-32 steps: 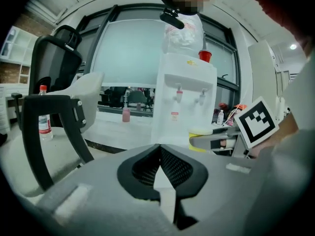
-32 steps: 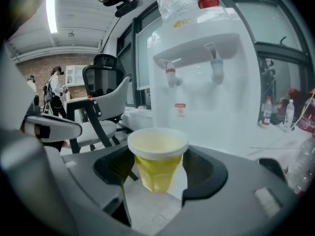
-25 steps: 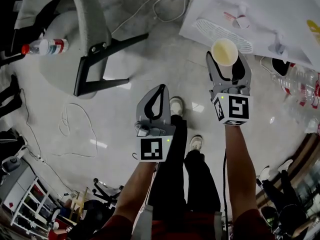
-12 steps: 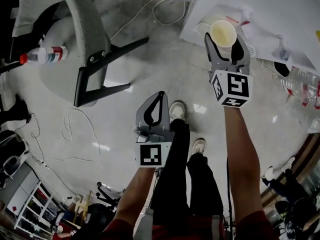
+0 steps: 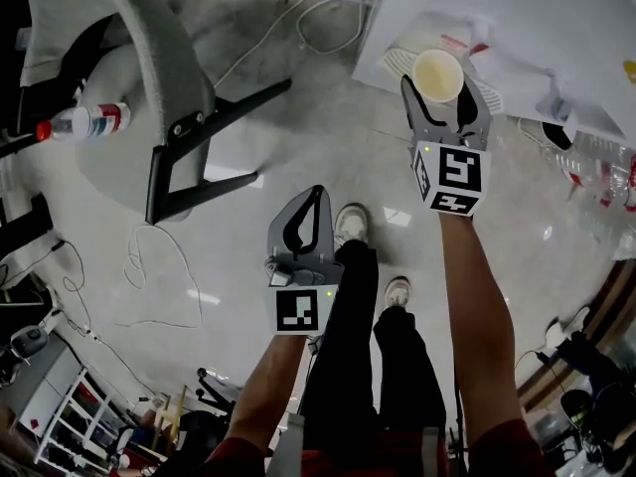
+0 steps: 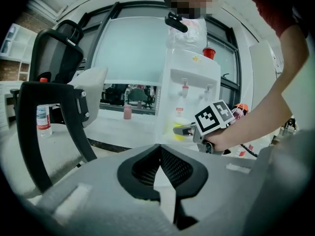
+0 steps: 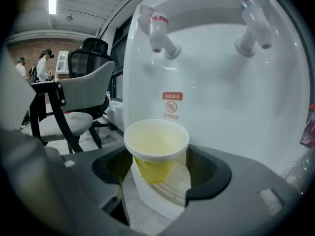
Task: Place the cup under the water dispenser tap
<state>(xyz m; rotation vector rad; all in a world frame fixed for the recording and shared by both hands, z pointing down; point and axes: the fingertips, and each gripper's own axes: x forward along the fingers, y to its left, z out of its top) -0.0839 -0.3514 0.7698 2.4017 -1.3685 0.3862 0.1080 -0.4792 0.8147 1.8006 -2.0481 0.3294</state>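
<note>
Cup (image 7: 156, 149): yellow, upright, carried between the opening jaws of the right gripper (image 5: 442, 92) over the drip tray (image 7: 170, 188) of the water dispenser (image 7: 221, 97); red tap (image 7: 158, 31) at 12 o'clock above. Left gripper (image 5: 316, 195): jaws together, nothing held. Hazard: if released before being seated, cup may be tipped or left off-centre.

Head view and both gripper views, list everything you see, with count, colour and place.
dispenser: one, white, straight ahead of the right gripper
taps: two, white, one red-marked, one blue-marked, on dispenser front
cup: one, yellow, upright, before dispenser, lower than taps
chair: one, grey and black, left
bottle: one, clear, red cap, left of chair
cables: white, on floor
shoes: two, white, on floor
left gripper: grey, jaws together, empty
right gripper: grey, jaws opening, cup between them
</note>
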